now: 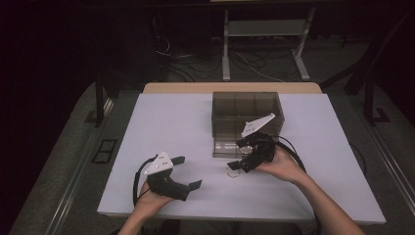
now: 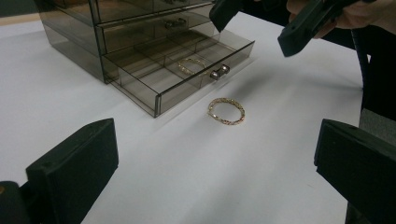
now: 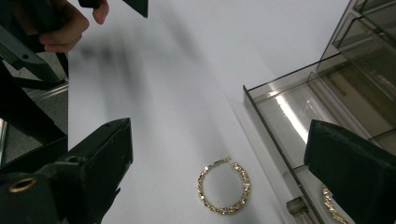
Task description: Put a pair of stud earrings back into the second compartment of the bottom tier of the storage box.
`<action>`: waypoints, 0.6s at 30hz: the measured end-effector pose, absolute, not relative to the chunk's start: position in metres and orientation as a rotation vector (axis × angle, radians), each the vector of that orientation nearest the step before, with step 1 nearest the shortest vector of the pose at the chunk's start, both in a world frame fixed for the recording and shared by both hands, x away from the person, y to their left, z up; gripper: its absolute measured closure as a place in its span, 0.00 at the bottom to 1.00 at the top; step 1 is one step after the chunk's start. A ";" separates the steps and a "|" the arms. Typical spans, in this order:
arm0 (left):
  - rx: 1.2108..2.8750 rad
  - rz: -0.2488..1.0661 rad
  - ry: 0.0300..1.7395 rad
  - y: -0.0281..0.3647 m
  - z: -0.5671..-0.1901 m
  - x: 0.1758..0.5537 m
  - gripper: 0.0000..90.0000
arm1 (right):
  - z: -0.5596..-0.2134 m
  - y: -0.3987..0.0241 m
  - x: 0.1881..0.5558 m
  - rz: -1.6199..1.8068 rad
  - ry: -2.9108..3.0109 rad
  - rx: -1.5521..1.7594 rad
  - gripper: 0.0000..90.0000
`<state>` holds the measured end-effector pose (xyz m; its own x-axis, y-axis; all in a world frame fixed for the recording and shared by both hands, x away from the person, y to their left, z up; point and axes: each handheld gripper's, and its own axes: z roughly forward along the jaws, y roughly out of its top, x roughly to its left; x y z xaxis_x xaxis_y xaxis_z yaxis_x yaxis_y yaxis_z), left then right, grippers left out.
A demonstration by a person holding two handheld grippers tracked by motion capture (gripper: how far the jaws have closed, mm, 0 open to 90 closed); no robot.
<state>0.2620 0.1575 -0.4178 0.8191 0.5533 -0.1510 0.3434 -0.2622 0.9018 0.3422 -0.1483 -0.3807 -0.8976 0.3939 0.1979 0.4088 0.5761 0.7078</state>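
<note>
The right gripper (image 1: 244, 155) hangs over the white table (image 1: 186, 127) with its jaws spread wide and nothing between them; in the right gripper view the gold hoop earring (image 3: 223, 186) lies flat on the table below the gap between the two fingers, nearer the right-hand finger (image 3: 355, 172) than the left-hand one (image 3: 93, 168), touching neither. Just beyond the right-hand finger, the smoked plastic drawer box (image 1: 247, 115) has its bottom drawer (image 3: 285, 116) pulled out; the drawer's small metal knob (image 3: 295, 205) sits close beside the earring, between it and that finger. A second gold hoop (image 3: 332, 205) lies inside the open drawer, partly hidden behind the same finger (its full outline cannot be made out there).

The left gripper (image 1: 188, 172) is held low over the table, well apart from the right gripper, its jaws also spread and empty; in the left gripper view the earring (image 2: 226, 111) lies ahead of the fingers, roughly in line with the gap between them, and just in front of the drawer's face. Past it, the hoop in the drawer (image 2: 190, 66) rests in a front compartment behind the knob (image 2: 219, 71); the right gripper's two fingers hang above and beyond the earring, at the top of that view.
</note>
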 end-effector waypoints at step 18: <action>1.877 0.234 0.676 0.157 -0.418 0.262 0.00 | -0.400 -0.134 0.340 -1.188 -2.773 -0.671 0.08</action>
